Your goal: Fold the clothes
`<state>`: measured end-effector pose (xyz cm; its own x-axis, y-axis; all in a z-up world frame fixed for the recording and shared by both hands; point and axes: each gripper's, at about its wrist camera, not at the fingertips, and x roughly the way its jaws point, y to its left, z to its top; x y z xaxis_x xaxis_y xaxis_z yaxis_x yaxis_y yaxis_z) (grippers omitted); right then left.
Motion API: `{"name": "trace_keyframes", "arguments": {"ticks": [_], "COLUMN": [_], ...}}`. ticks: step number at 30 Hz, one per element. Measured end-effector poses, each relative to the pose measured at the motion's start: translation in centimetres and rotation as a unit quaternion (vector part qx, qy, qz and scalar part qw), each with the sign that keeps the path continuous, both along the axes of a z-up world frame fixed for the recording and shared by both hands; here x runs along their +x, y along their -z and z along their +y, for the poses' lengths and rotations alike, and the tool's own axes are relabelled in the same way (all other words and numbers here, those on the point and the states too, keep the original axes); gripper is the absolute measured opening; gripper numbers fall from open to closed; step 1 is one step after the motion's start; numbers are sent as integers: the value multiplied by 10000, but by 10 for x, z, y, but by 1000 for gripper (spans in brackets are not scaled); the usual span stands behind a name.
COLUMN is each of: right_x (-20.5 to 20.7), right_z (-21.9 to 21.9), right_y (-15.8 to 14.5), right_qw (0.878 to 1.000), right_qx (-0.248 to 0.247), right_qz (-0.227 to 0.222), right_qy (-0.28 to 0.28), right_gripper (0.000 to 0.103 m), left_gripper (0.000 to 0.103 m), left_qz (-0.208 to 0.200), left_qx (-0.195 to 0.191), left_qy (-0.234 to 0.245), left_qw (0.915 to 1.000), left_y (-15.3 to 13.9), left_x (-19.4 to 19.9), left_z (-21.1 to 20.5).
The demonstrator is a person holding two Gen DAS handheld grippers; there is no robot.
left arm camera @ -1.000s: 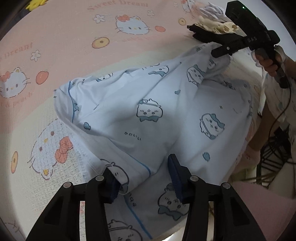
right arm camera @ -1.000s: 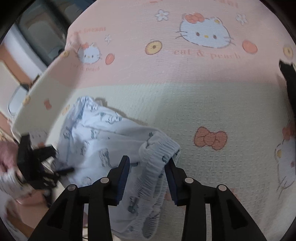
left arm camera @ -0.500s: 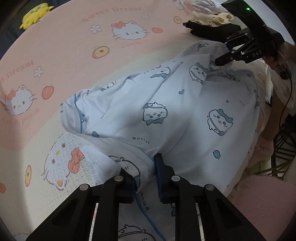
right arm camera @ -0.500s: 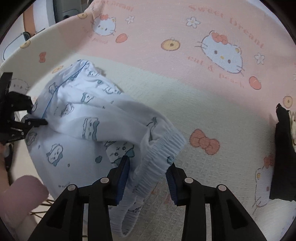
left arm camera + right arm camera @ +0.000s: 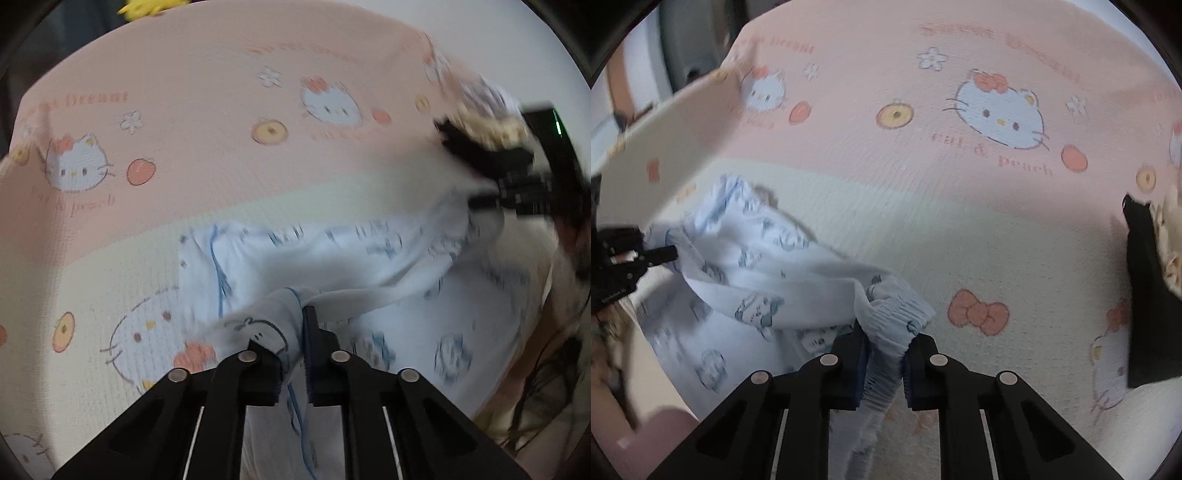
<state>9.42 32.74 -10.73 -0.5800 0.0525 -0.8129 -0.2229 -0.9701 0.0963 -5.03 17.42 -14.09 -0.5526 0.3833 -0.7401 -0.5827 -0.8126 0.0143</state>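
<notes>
The pale blue pyjama trousers (image 5: 388, 258) lie across the near part of the bed (image 5: 221, 166), from 6 to 3 o'clock in the left wrist view. The left gripper (image 5: 293, 354) is clenched on a piped fabric edge; the right gripper (image 5: 884, 363) is closing on the ribbed waistband (image 5: 897, 317), which sits between its fingers. This looks like the pick-up before spreading. Next: lift both ends and pull taut. Open bedspread lies toward 12 o'clock; a dark bundle (image 5: 1145, 295) waits at 3 o'clock in the right wrist view.

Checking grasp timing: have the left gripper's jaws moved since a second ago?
Yes. The left gripper has shut on the pale blue garment, and that fold now rides higher against the bedspread print.
</notes>
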Motion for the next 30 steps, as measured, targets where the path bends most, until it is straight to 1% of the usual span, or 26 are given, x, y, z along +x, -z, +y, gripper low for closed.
{"name": "trace_keyframes", "arguments": {"ticks": [3, 7, 12, 17, 20, 22, 23, 26, 28, 30], "right_x": [-4, -15, -31, -53, -67, -74, -77, -86, -92, -96], "right_z": [13, 27, 33, 43, 59, 73, 80, 102, 114, 121], "right_y": [-7, -12, -18, -21, -17, -13, -11, 5, 14, 23], "right_qw": [9989, 9956, 9951, 9954, 9935, 9902, 9882, 9797, 9747, 9711], "right_qx": [-334, -702, -725, -754, -966, -1230, -1365, -1802, -2023, -2151], "right_qz": [212, 350, 351, 229, 52, 33, 26, -177, -294, -302], "right_qy": [243, 509, 576, 543, 591, 661, 697, 864, 900, 990], "right_gripper": [13, 12, 12, 10, 10, 10, 10, 10, 10, 10], "left_gripper": [3, 3, 3, 3, 3, 3, 3, 3, 3, 3], "left_qz": [-122, -223, -346, -500, -581, -665, -702, -761, -858, -936], "left_qx": [390, 482, 462, 634, 683, 730, 732, 737, 732, 770], "left_qy": [-198, -331, -429, -441, -418, -382, -408, -429, -446, -450], "left_qw": [9990, 9980, 9974, 9958, 9951, 9944, 9940, 9935, 9926, 9916], "left_y": [-9, -18, -26, -38, -43, -45, -45, -43, -38, -33], "left_x": [-20, -47, -81, -104, -128, -143, -152, -176, -192, -206], "left_z": [-8, -9, -7, -4, 2, 6, 8, 14, 20, 25]}}
